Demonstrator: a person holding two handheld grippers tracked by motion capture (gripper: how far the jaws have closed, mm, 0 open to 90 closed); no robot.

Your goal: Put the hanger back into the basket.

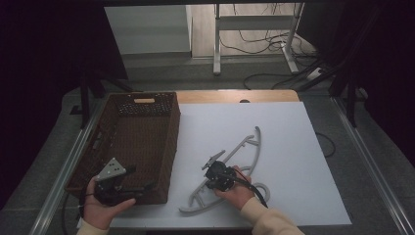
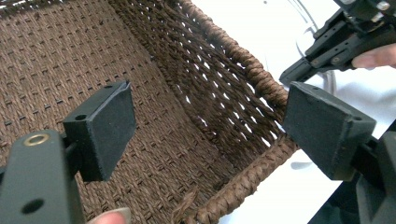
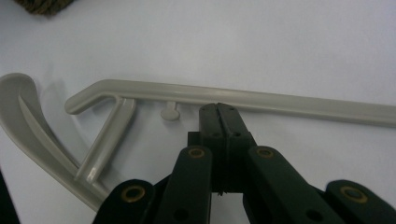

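Observation:
A grey plastic hanger lies flat on the white table top, near its front middle. My right gripper rests low over it, shut, with its tips against the near edge of the hanger's straight bar; nothing shows between the pads. A brown wicker basket stands at the left. My left gripper hangs open above the basket's near right corner, one pad over the inside and the other over the rim. The right gripper shows beyond the basket wall.
The basket holds nothing that I can see. White table surface stretches to the right and behind the hanger. Past the far edge there are desk legs and cables on the floor. A corner of the basket sits just beyond the hanger.

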